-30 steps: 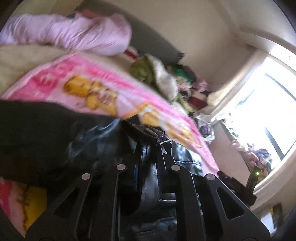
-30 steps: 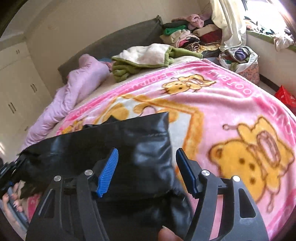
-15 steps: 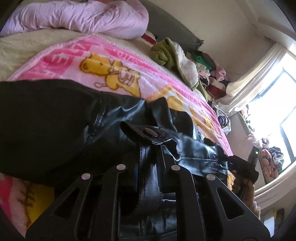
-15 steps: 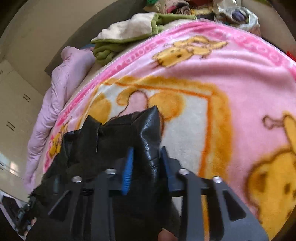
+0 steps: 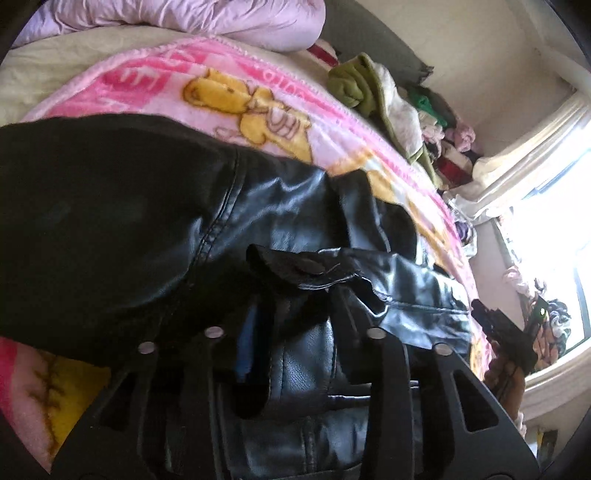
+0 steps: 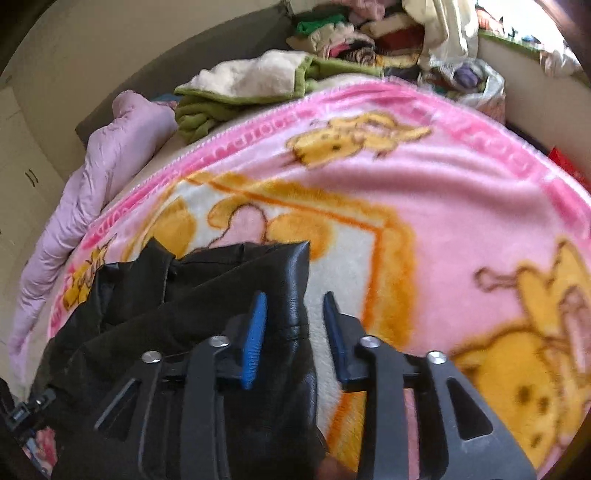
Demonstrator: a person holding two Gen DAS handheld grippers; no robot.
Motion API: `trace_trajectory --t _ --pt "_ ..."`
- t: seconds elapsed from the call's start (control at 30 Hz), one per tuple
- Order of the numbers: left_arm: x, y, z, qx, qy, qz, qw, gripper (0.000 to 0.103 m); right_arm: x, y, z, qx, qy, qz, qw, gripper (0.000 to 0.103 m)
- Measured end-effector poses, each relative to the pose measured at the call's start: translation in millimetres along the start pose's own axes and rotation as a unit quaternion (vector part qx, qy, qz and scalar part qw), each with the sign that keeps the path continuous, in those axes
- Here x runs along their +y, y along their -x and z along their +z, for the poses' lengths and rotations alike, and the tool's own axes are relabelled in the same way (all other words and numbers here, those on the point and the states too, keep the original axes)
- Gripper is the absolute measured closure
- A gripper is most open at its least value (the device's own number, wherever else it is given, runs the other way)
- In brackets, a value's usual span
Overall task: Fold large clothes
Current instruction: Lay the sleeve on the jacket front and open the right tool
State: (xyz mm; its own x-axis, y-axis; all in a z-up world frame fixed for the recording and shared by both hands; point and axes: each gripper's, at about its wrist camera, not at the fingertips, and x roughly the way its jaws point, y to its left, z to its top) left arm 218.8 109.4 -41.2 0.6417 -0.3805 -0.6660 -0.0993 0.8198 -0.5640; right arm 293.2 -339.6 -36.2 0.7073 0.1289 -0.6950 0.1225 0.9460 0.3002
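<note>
A black leather jacket (image 5: 147, 229) lies folded on a pink cartoon-bear blanket (image 5: 236, 85). My left gripper (image 5: 295, 332) has its jaws slightly apart, with a fold of the jacket between them; a snap tab sits just ahead. In the right wrist view the jacket (image 6: 192, 302) lies at lower left on the blanket (image 6: 461, 221). My right gripper (image 6: 293, 325) is open, its blue pads (image 6: 255, 332) apart, with the jacket's edge lying loose between them.
A lilac duvet (image 6: 92, 177) lies bunched at the bed's head. A green and cream blanket (image 6: 251, 85) and a heap of clothes (image 6: 369, 33) sit at the far side. A bright window (image 5: 546, 229) is at the right.
My right gripper was open, closed on the jacket's edge half a second ago, and has opened again. My left gripper's jaws have parted a little. The jacket has settled lower on the blanket.
</note>
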Motion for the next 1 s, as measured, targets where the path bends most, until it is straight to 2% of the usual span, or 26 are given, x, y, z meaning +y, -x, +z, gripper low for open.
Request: trace_trajectory --t 0.17,0.3,0.37,0.57,0.6,0.67,0.73,0.8,1.0 --pt "-5 29 6 -0.063 -0.008 0.010 0.9979 0.063 11 38 -8 -0.010 0.026 0.030 0.999 0.066" --pt "-10 46 9 -0.098 -0.017 -0.015 0.9949 0.063 30 63 -20 -0.017 0.060 0.047 0.997 0.066" --pt "-19 41 9 -0.089 -0.035 -0.025 0.9951 0.063 39 69 -27 -0.017 0.071 0.057 0.996 0.066" --pt "-45 5 -8 -0.019 -0.087 -0.004 0.9960 0.063 67 80 -51 -0.010 0.104 0.082 0.991 0.066" --pt "-48 -1 -12 -0.009 -0.094 0.008 0.9955 0.061 71 80 -54 -0.008 0.111 0.083 0.990 0.066" --pt "-50 -12 -18 0.003 -0.105 0.034 0.9939 0.044 79 77 -63 0.001 0.124 0.082 0.989 0.066" --pt "-49 -22 -23 0.020 -0.110 0.054 0.9922 0.039 83 72 -70 0.009 0.129 0.084 0.988 0.065" --pt "-43 -31 -26 0.038 -0.104 0.068 0.9916 0.039 84 66 -76 0.016 0.131 0.082 0.988 0.062" --pt "-29 -35 -25 0.046 -0.076 0.055 0.9945 0.038 72 39 -93 0.055 0.134 0.036 0.989 0.048"
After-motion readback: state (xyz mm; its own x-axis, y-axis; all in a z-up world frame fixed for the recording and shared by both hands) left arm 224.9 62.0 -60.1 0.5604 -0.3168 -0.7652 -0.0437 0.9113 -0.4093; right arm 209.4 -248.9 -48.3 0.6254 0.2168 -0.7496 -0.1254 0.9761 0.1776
